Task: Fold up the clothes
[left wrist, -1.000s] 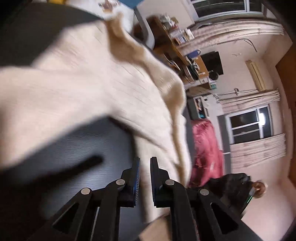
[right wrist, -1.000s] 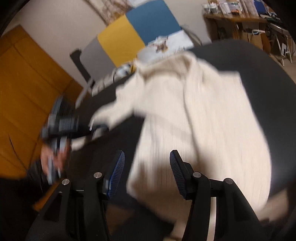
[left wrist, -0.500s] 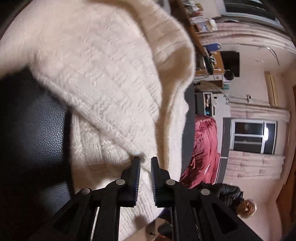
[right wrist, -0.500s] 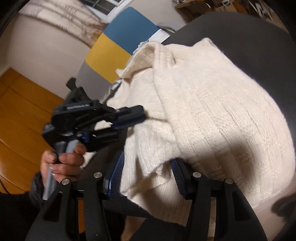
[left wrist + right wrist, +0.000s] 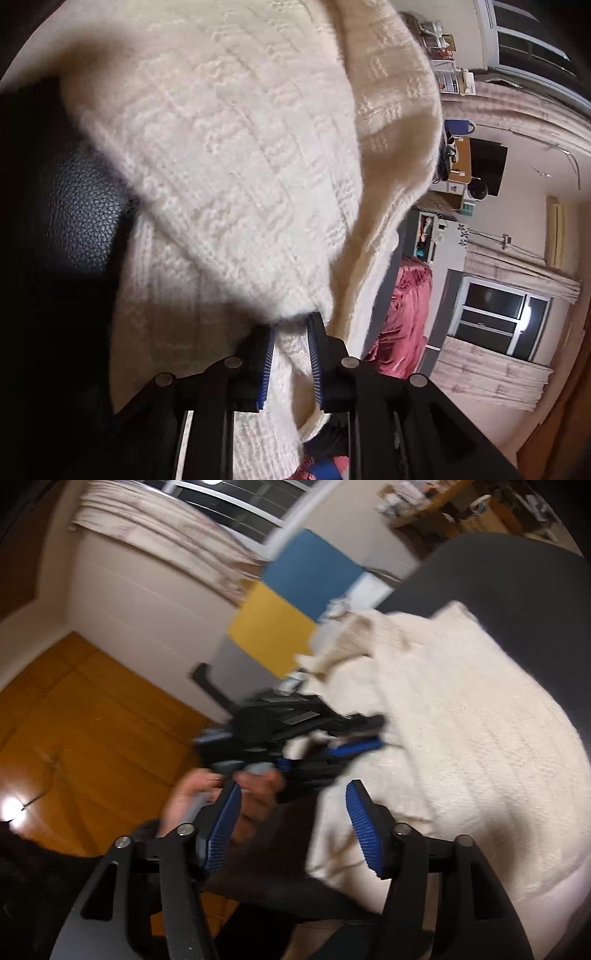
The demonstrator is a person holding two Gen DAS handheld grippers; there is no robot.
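— So how far along is the folding?
— Partway, I judge: the cream sweater (image 5: 236,155) lies doubled on the black leather counter (image 5: 74,206), one edge pinched in the left tongs (image 5: 290,354). Right tongs (image 5: 291,827) gape, empty.
— And the room?
— Curtained window (image 5: 498,321), red bedding (image 5: 402,314), cluttered shelves.

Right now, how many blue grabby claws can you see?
2. The left gripper is pinching the cream sweater. The right gripper is open beside the sweater, over the black table.
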